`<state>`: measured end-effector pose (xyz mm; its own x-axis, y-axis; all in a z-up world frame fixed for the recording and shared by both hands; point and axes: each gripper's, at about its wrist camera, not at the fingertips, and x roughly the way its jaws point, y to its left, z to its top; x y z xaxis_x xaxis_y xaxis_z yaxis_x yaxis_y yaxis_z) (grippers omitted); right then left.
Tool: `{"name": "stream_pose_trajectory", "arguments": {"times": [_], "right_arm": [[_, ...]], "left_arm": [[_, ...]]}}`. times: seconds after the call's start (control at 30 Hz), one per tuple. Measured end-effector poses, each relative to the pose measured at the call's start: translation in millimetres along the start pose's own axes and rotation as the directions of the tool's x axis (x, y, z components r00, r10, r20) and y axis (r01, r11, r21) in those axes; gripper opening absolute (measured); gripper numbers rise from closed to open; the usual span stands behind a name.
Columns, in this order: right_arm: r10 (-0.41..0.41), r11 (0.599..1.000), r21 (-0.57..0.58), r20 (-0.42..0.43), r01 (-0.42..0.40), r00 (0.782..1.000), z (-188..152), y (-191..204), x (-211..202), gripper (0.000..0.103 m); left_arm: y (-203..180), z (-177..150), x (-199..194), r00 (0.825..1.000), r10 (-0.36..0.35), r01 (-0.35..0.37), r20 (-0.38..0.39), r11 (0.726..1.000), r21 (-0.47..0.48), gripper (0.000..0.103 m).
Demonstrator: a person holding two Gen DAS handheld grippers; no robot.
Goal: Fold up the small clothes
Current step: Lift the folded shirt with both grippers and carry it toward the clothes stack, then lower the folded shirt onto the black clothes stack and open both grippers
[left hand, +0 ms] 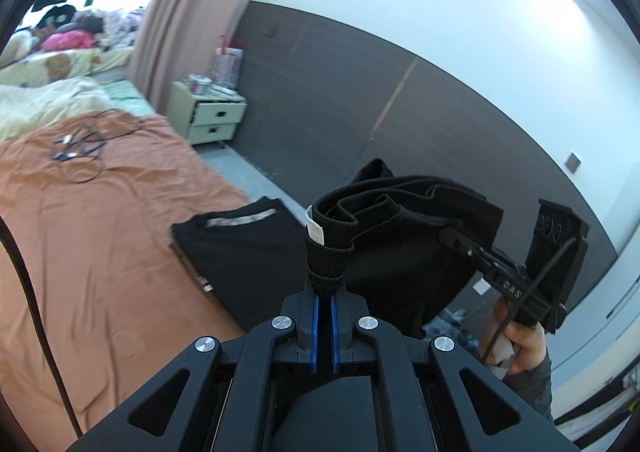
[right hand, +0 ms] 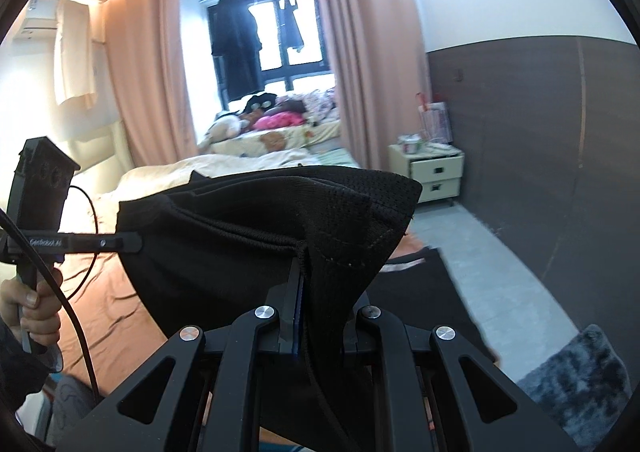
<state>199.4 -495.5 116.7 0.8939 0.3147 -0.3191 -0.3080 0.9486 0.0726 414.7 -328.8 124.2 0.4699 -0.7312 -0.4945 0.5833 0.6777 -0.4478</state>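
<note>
A small black garment (left hand: 404, 248) hangs in the air between my two grippers, above the orange bed. My left gripper (left hand: 325, 272) is shut on its bunched waistband, where a white label shows. My right gripper (right hand: 302, 260) is shut on the other edge of the same black mesh garment (right hand: 256, 236), which drapes over its fingers. The right gripper also shows in the left wrist view (left hand: 452, 236), and the left gripper shows in the right wrist view (right hand: 134, 243). A folded black garment (left hand: 240, 248) lies on the bed below.
The orange bedsheet (left hand: 100, 232) has a tangle of black cables (left hand: 80, 148) on it. A cream nightstand (left hand: 208, 112) stands by the dark wall panel. A grey fluffy rug (right hand: 580, 376) lies on the floor by the bed. Pink curtains and a cluttered second bed are behind.
</note>
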Motion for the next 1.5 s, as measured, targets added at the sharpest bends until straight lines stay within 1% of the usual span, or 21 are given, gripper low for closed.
{"name": "stream_pose_trajectory", "arguments": {"times": [0.23, 0.37, 0.43, 0.5, 0.57, 0.63, 0.73, 0.9, 1.13, 1.3, 1.37, 1.4, 1.43, 1.47, 1.5], "right_arm": [[-0.076, 0.997, 0.013, 0.010, 0.076, 0.997, -2.1, 15.4, -12.9, 0.008], [-0.088, 0.996, 0.033, 0.004, 0.087, 0.996, -8.6, 23.6, -14.5, 0.008], [-0.084, 0.996, 0.044, -0.006, 0.084, 0.996, -12.3, 31.3, -10.8, 0.008], [-0.083, 0.996, 0.043, -0.026, 0.084, 0.996, -17.8, 44.3, -1.1, 0.008], [-0.089, 0.995, 0.040, -0.042, 0.091, 0.995, -22.7, 56.2, 9.7, 0.008], [-0.086, 0.995, 0.050, -0.062, 0.090, 0.994, -28.3, 70.6, 26.0, 0.008], [-0.086, 0.994, 0.053, -0.085, 0.090, 0.993, -32.0, 89.1, 48.7, 0.008], [-0.083, 0.995, 0.045, -0.141, 0.090, 0.987, -31.7, 120.9, 97.3, 0.008], [-0.077, 0.994, 0.061, -0.218, 0.092, 0.973, -39.4, 154.3, 166.9, 0.009], [-0.076, 0.991, 0.082, -0.271, 0.102, 0.960, -49.9, 155.8, 206.9, 0.009], [-0.093, 0.988, 0.090, -0.298, 0.124, 0.950, -54.4, 155.5, 219.5, 0.010], [-0.114, 0.985, 0.085, -0.320, 0.149, 0.941, -55.7, 155.8, 223.1, 0.012], [-0.160, 0.977, 0.078, -0.355, 0.199, 0.921, -59.4, 161.6, 233.2, 0.022], [-0.189, 0.969, 0.079, -0.372, 0.234, 0.909, -57.2, 159.2, 237.8, 0.041], [-0.214, 0.961, 0.082, -0.381, 0.264, 0.899, -54.7, 159.6, 239.4, 0.053]], "left_arm": [[-22.6, 18.5, 38.4, 0.997, -0.066, 0.067, -0.037, 0.997, 0.027, 0.004], [-30.3, 22.3, 50.5, 0.994, -0.100, 0.102, -0.048, 0.994, 0.041, 0.004], [-27.9, 23.6, 57.3, 0.992, -0.108, 0.110, -0.058, 0.993, 0.039, 0.004], [-21.1, 24.3, 65.6, 0.992, -0.101, 0.103, -0.072, 0.994, 0.030, 0.004], [-10.3, 27.1, 76.6, 0.993, -0.090, 0.091, -0.080, 0.996, 0.014, 0.004], [8.3, 29.3, 89.1, 0.992, -0.083, 0.082, -0.091, 0.996, -0.021, 0.004], [33.2, 33.2, 104.5, 0.992, -0.066, 0.062, -0.103, 0.997, -0.049, 0.004], [71.2, 40.0, 134.2, 0.991, -0.035, 0.025, -0.128, 0.997, -0.079, 0.004], [129.0, 42.5, 184.3, 0.985, -0.022, -0.001, -0.171, 0.991, -0.132, 0.004], [168.1, 34.2, 222.0, 0.978, -0.007, -0.029, -0.207, 0.986, -0.167, 0.004], [181.2, 31.3, 233.0, 0.977, 0.009, -0.049, -0.215, 0.982, -0.181, 0.005], [186.1, 29.8, 236.3, 0.976, 0.025, -0.066, -0.218, 0.981, -0.183, 0.010], [191.6, 28.4, 239.9, 0.973, 0.050, -0.092, -0.225, 0.979, -0.182, 0.014], [197.1, 27.1, 242.0, 0.969, 0.090, -0.132, -0.228, 0.975, -0.179, 0.023], [203.3, 24.7, 242.2, 0.965, 0.132, -0.174, -0.225, 0.969, -0.178, 0.035]]}}
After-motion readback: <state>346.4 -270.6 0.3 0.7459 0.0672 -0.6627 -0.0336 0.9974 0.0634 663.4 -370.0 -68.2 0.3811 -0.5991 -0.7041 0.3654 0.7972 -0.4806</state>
